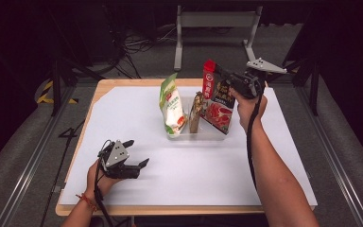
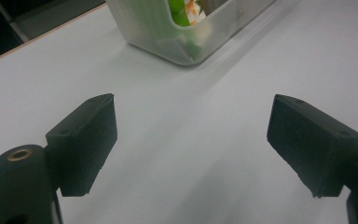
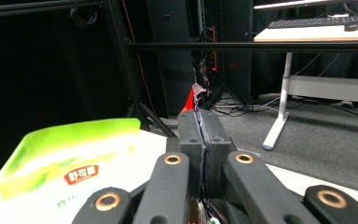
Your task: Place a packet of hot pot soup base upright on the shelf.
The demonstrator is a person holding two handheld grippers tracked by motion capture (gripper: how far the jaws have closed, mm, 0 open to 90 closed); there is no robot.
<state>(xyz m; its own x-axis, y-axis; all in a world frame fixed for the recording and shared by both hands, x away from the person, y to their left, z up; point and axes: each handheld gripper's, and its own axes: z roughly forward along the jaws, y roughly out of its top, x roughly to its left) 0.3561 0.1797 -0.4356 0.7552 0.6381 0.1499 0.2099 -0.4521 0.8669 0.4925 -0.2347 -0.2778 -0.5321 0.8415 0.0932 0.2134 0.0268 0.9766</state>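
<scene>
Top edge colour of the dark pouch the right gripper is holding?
Red; the dark pouch has a red strip along its top. Clearest in the high view, where the right gripper pinches it.

We see a red-and-black printed foil pouch (image 1: 219, 101) with a red top edge, a green-and-white plastic bag (image 1: 172, 106) with a red logo, a translucent frosted plastic tub (image 1: 196, 135), black tools (image 1: 238, 82), and a white worktop (image 1: 189, 165).
</scene>
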